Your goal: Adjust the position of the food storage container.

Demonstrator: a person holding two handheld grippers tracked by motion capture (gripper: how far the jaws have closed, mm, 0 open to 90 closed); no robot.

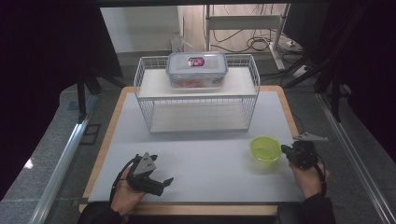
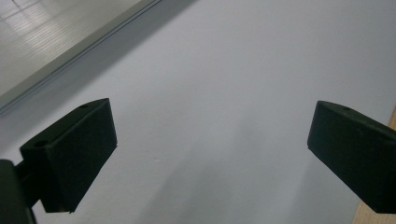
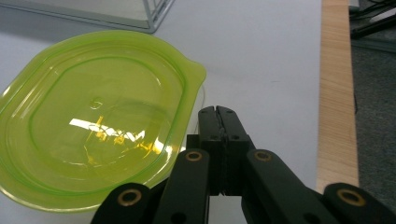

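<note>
A lime-green translucent container [image 1: 265, 148] with its lid on sits on the white mat at the right. In the right gripper view the green lid [image 3: 93, 116] lies just left of my right gripper [image 3: 218, 114], whose jaws are pressed together with nothing between them, tips close to the lid's rim. From above, the right gripper [image 1: 286, 150] rests beside the container's right side. My left gripper [image 1: 161, 170] lies low at the mat's front left, held in a hand, jaws wide apart. The left gripper [image 2: 210, 154] has only bare mat between its pads.
A white wire rack [image 1: 197, 95] with two shelves stands at the back middle. On its top shelf sits a clear box with a blue-rimmed lid [image 1: 197, 69]. The mat [image 1: 210, 163] lies on a wooden board whose edge [image 3: 335, 93] runs just right of the right gripper.
</note>
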